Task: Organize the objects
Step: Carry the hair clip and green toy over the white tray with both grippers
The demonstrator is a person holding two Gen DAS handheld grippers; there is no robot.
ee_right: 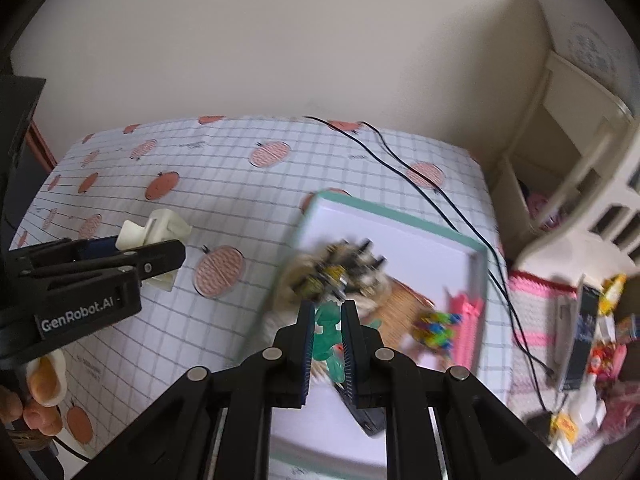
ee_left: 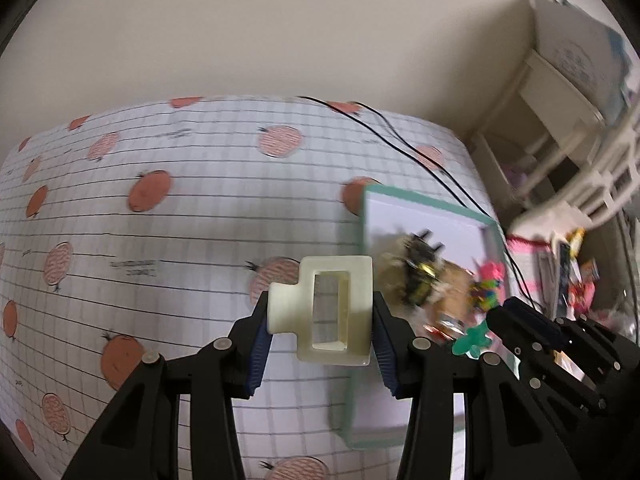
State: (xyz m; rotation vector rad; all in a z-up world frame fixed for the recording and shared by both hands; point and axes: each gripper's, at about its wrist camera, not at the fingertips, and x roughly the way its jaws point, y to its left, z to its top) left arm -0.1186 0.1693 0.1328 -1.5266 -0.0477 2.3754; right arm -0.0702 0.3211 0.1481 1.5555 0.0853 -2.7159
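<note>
A: The desk (ee_left: 168, 216) under its fruit-print cloth is mostly bare ahead and to the left of the left gripper (ee_left: 320, 322). Why is that gripper up there?

B: It is clenched on the cream hair claw (ee_left: 334, 312), held clear above the cloth, probably to carry it to the tray (ee_right: 404, 216), just to its right.

A: And the right gripper (ee_right: 326, 336)?

B: Nearly closed on a green clip (ee_right: 328, 340), over the tray's near part. Just ahead of it lies a blurred pile of 3 or 4 dark and furry clips (ee_right: 340, 272).

A: Any room left?

B: The tray's far corner is bare. A black cable (ee_right: 420, 188) runs beyond its far rim, so I'd keep inside the rim.
</note>
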